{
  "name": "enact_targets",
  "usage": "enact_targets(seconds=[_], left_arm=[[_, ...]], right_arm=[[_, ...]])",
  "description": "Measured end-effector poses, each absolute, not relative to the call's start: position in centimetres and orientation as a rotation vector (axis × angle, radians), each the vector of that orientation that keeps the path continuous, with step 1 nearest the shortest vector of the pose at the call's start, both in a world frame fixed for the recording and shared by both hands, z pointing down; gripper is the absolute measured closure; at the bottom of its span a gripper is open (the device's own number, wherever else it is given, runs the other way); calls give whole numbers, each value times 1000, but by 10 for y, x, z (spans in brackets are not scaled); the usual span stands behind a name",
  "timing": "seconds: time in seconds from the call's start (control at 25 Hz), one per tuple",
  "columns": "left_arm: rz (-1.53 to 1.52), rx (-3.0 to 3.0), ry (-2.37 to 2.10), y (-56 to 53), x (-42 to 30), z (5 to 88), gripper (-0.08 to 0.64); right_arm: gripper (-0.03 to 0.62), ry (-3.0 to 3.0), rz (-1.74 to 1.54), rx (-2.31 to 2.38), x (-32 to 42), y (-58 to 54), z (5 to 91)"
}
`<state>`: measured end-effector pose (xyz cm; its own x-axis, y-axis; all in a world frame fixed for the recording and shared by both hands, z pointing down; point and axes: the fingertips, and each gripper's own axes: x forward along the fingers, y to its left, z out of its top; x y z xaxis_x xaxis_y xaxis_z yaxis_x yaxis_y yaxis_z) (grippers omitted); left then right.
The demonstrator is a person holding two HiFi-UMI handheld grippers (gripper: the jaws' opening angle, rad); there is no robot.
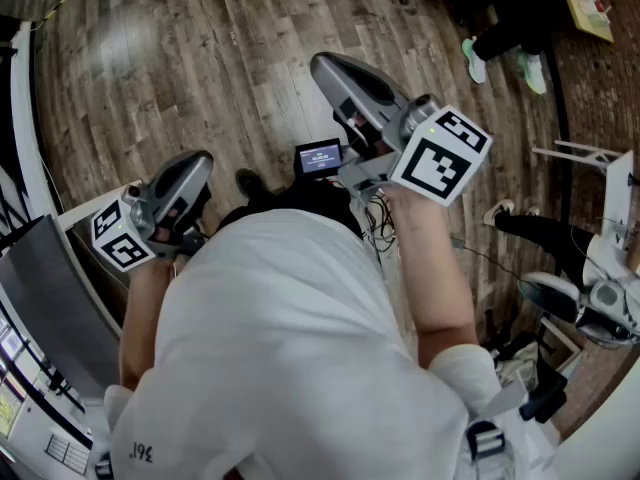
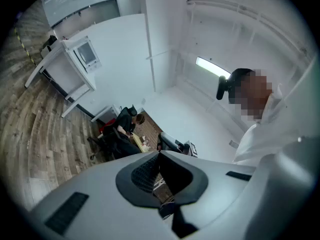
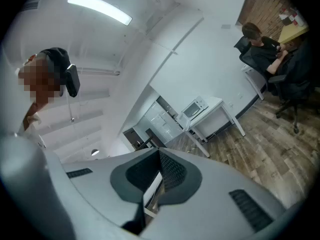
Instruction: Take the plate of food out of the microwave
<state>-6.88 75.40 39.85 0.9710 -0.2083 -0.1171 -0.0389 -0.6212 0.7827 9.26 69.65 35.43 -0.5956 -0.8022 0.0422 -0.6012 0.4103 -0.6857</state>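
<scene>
**Fig. Standing off from the appliance, both claws idle.** The plate of food is in none of my views. I judge it to be inside the microwave (image 3: 193,107), a small white box with a dark window on a white table (image 3: 227,110) across the room, well away from me. I cannot tell whether its door is open.

My right gripper (image 3: 159,155) is held about level and looks toward that table. Its jaws are clenched, pad against pad, with nothing between them. My left gripper (image 2: 160,156) is also clenched on nothing. In the head view both claws are raised in front of my chest, over the wood-plank floor (image 1: 200,58), so the task has hardly begun.

Hazards from here, as I judge them:
- Shut jaws cannot take a door or a plate rim, so I must release them before contact or they will only shove.
- The walk across is blind to my feet, and the cables (image 1: 378,218) hanging at my front and the dark gear on the floor to my right could snag me.
- A one-sided pinch on an unseen, loaded plate may tip the food, so I should keep it flat and support it from both sides.
</scene>
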Motion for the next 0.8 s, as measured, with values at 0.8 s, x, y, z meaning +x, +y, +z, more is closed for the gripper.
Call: enact_targets(seconds=[0.8], left_arm=[[-301, 2255, -161, 743, -66, 376, 552]], right_arm=[[591, 2429, -977, -1196, 77, 690, 351]])
